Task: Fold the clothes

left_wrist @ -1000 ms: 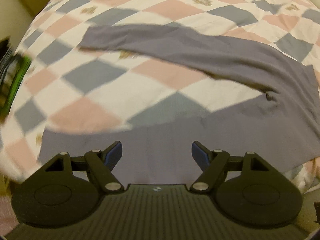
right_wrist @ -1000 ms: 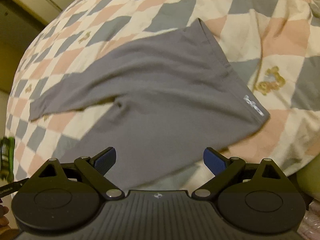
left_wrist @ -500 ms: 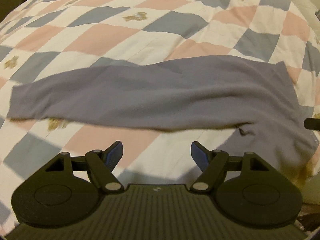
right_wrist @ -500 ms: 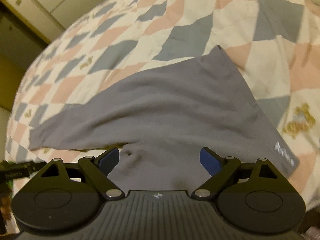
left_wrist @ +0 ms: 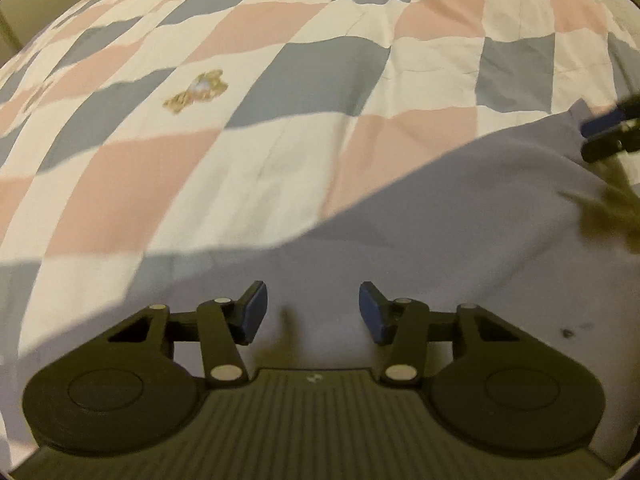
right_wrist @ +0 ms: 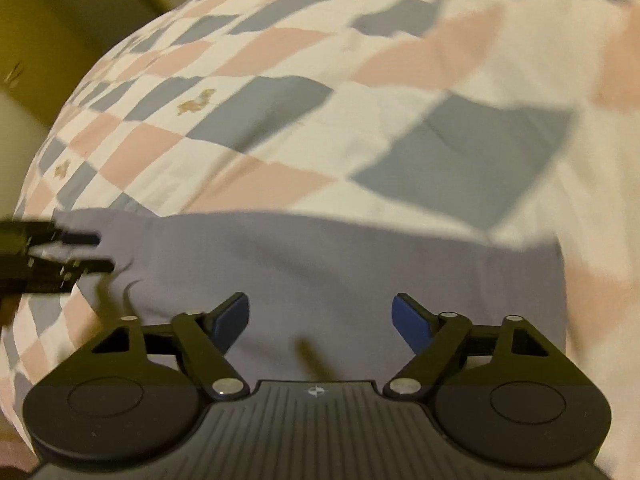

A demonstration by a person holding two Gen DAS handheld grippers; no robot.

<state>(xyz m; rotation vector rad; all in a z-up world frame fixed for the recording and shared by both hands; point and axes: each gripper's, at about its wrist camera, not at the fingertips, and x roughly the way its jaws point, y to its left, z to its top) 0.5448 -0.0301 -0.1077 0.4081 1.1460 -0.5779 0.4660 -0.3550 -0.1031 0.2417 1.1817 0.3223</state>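
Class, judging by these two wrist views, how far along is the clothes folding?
Done: the grey garment lies spread on the checked quilt. In hand: left tongs and right tongs, both closing, hover over it, gripping nothing. Left: every fold.

Each black hand-held gripper (left_wrist: pixel 313 312) has blue pads (left_wrist: pixel 256 308), silver screws, ribbed base.
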